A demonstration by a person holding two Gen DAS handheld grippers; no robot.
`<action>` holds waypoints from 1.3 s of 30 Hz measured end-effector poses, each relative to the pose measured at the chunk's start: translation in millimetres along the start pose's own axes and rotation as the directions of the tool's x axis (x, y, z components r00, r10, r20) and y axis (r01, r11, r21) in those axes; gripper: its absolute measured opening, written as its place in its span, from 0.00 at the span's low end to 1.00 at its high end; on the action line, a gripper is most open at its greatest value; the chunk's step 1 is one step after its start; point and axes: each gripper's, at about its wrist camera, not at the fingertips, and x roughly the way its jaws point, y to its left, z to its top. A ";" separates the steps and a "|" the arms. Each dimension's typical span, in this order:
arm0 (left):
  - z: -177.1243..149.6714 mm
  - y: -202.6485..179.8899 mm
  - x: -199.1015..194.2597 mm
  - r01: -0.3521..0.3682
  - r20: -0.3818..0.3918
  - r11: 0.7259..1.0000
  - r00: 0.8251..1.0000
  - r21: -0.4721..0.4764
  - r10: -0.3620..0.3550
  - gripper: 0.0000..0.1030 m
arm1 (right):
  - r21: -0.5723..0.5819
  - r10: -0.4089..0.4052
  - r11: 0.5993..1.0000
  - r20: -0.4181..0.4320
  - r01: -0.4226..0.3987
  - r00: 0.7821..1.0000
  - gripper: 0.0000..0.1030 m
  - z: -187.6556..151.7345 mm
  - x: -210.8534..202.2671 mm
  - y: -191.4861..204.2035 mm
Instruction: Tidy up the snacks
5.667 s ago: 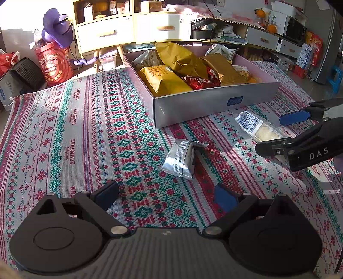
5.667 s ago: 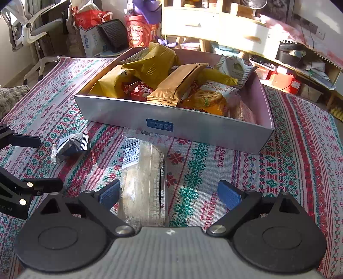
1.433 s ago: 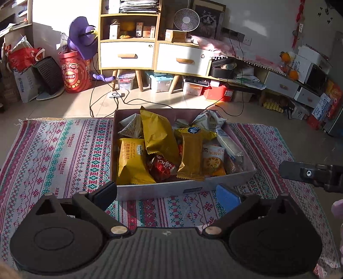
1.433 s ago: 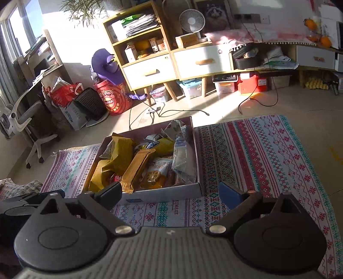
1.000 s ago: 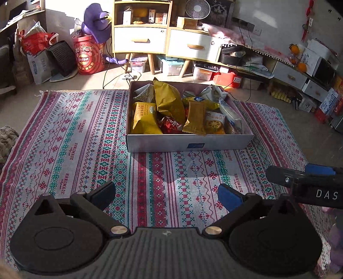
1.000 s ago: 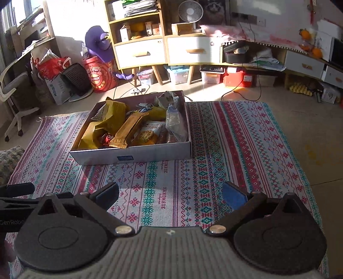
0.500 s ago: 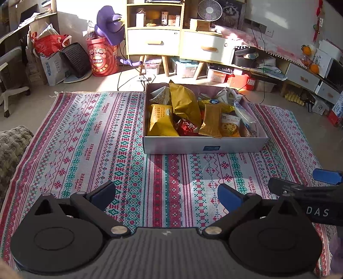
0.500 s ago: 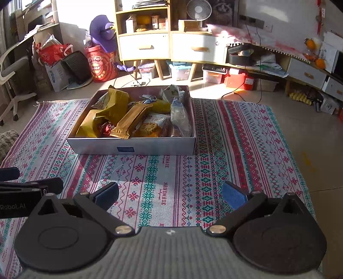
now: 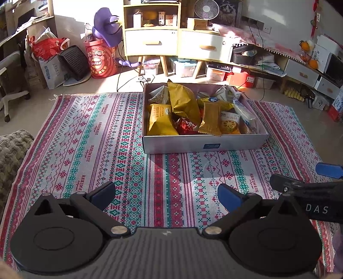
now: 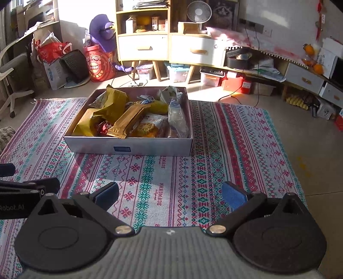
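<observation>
A shallow grey cardboard box [image 9: 203,143] is set on a patterned woven rug [image 9: 85,139], and all places below are given relative to that box. It is filled with snack packets — a large mustard-yellow bag [image 9: 184,103] leaning near its middle, a yellow packet with printed text [image 9: 160,119] at its front left corner, a small red wrapper [image 9: 186,125] just right of that, a tan-gold bar packet [image 9: 211,119] lying over the front centre, and a clear long packet [image 9: 245,113] along its right wall. No packet is seen on the rug in front of the box.

The left gripper [image 9: 167,193] is held well in front of the box, above bare rug, with its jaws spread wide and nothing between the blue pads. The right gripper [image 10: 171,192] is likewise held well in front of the box, slightly to its right, jaws wide apart and empty. Each gripper is seen at the edge of the other's view, side by side and apart.

Behind the box, a red drum [image 9: 100,61] with a purple toy on top stands to the left on the floor, and a white-drawered cabinet [image 9: 178,45] with a small fan [image 9: 206,9] on it stands further back.
</observation>
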 end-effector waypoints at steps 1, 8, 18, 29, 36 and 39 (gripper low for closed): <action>-0.1 -0.1 -0.1 0.001 -0.001 1.000 1.000 0.001 -0.001 1.00 | 0.001 -0.001 1.000 0.000 0.001 1.000 0.99 0.0 0.1 -0.2; -0.7 -2.6 -0.9 0.007 -0.001 1.000 1.000 0.015 -0.007 1.00 | 0.006 -0.002 1.000 -0.010 0.002 1.000 0.99 -0.9 0.9 -0.8; -0.7 -2.7 0.3 0.007 -0.004 1.000 1.000 0.017 -0.007 1.00 | 0.007 -0.002 1.000 -0.014 0.002 1.000 0.99 -0.7 1.5 -1.1; -1.1 -3.7 0.7 0.002 -0.002 1.000 1.000 0.022 -0.002 1.00 | 0.008 -0.002 1.000 -0.015 0.003 1.000 0.99 -0.8 1.6 -1.6; -1.4 -4.2 1.1 0.008 -0.003 1.000 1.000 0.021 -0.008 1.00 | 0.007 -0.003 1.000 -0.015 0.003 1.000 0.99 -0.8 1.6 -1.6; -1.4 -4.4 1.1 0.008 -0.003 1.000 1.000 0.021 -0.008 1.00 | 0.008 -0.002 1.000 -0.015 0.003 1.000 0.99 -0.8 1.6 -1.6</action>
